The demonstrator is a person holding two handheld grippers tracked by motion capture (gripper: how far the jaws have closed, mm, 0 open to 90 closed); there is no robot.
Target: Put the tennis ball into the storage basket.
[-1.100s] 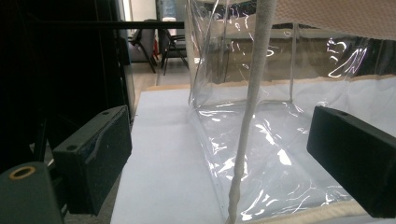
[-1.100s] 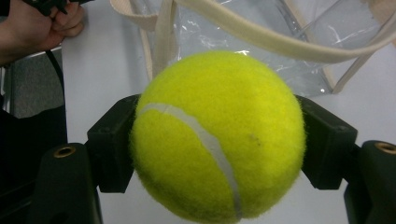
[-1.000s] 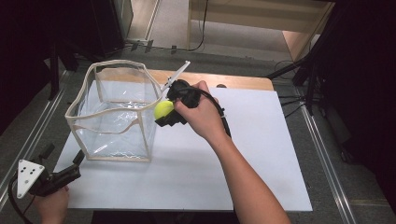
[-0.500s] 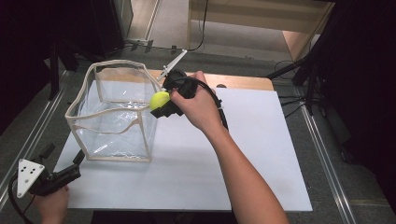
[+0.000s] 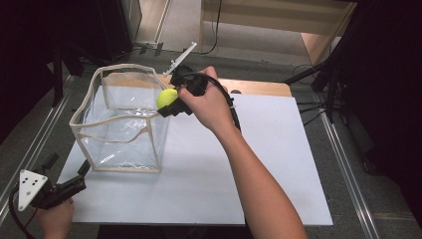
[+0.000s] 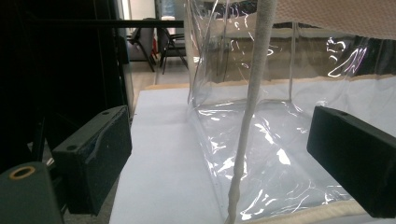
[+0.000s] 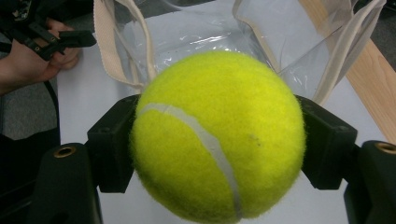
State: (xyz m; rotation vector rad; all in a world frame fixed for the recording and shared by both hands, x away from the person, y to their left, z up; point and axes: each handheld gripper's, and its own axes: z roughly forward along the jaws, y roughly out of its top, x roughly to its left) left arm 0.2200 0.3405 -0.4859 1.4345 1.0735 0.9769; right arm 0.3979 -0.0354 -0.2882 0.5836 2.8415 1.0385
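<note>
A yellow-green tennis ball (image 5: pixel 167 97) sits between the black jaws of my right gripper (image 5: pixel 170 103), which is shut on it. In the right gripper view the ball (image 7: pixel 217 135) is pressed from both sides by the pads. It hangs level with the top right rim of a clear plastic bag (image 5: pixel 124 152) with beige trim, which stands upright with its mouth agape. My left gripper (image 5: pixel 82 172) rests at the table's near left corner. Its jaws (image 6: pixel 224 154) stand wide open around the bag's (image 6: pixel 261 154) corner seam without touching it.
The bag stands on a white table sheet (image 5: pixel 224 184) with free room to its right and front. A wooden strip (image 5: pixel 259 87) runs along the far edge. Metal rails (image 5: pixel 348 174) flank the table. A white bracket (image 5: pixel 181 57) sticks up behind the right hand.
My right hand has lifted the ball upward and slightly toward the bag's open top. The left gripper has stayed where it was.
</note>
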